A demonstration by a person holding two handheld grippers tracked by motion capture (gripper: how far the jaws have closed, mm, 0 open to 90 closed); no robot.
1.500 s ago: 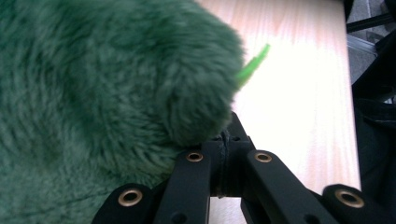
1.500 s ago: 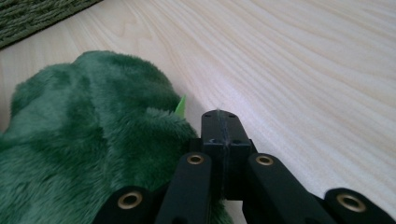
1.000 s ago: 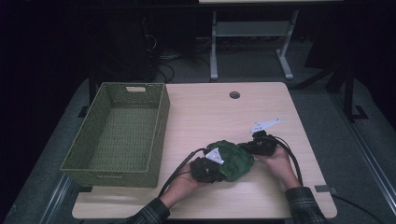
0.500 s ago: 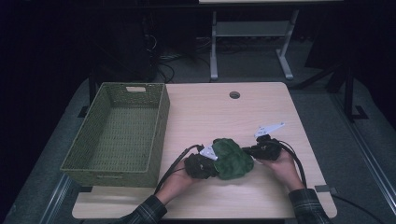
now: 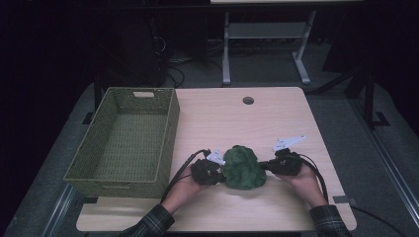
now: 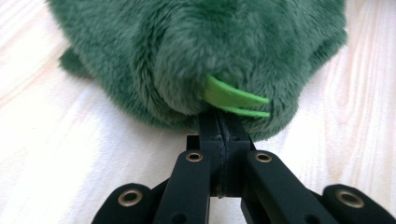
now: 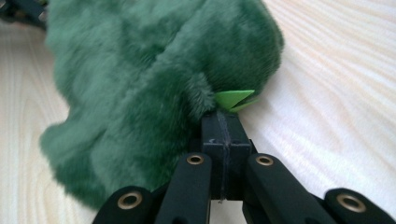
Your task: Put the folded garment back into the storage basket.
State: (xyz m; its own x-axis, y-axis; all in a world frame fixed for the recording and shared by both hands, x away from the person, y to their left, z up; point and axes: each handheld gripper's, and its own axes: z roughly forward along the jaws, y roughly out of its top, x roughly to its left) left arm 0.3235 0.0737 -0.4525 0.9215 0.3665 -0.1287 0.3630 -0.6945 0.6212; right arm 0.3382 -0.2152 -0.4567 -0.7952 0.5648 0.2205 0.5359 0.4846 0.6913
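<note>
While pinched, plush toy (image 5: 242, 169) (green) lies between hand-held grippers

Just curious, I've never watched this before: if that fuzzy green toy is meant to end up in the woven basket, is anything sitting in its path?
Nothing visible does. The green plush toy lies on bare table between the left gripper and right gripper, both shut on it. The basket beside it looks empty; only its near wall must be cleared.
</note>
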